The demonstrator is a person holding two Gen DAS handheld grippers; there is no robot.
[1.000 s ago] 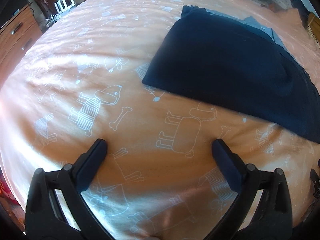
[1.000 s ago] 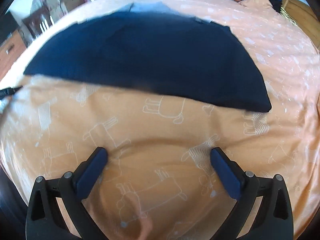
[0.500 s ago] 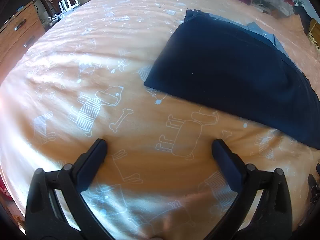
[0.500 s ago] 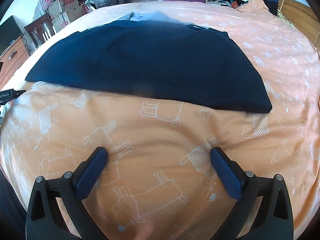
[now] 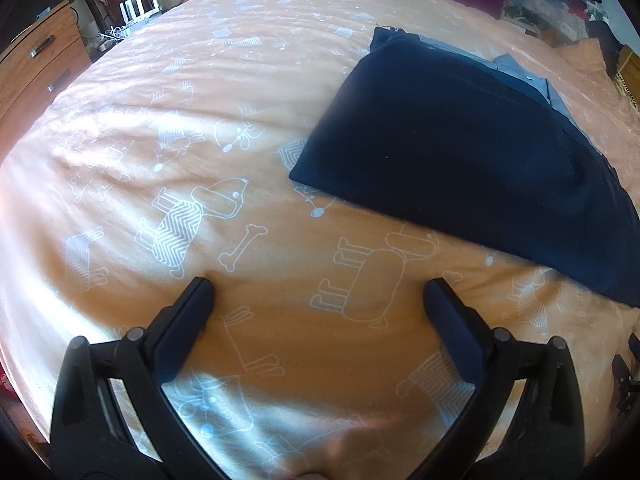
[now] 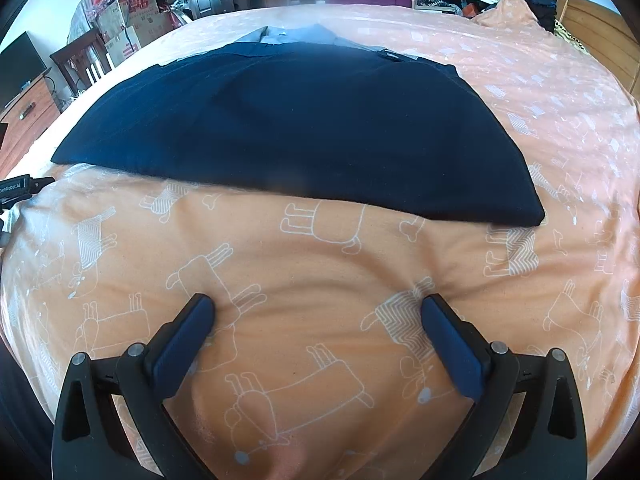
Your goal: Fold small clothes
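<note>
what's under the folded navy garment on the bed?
A grey garment pokes out past the far edge of the folded navy garment, both on the orange dog-print bedspread. How far the grey extends underneath is covered.

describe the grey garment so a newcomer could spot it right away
Start at the orange bedspread printed with white dogs. On it lies a folded navy garment. The grey garment pokes out from under its far edge: pale blue-grey, mostly covered, the only light fabric touching the navy one.
</note>
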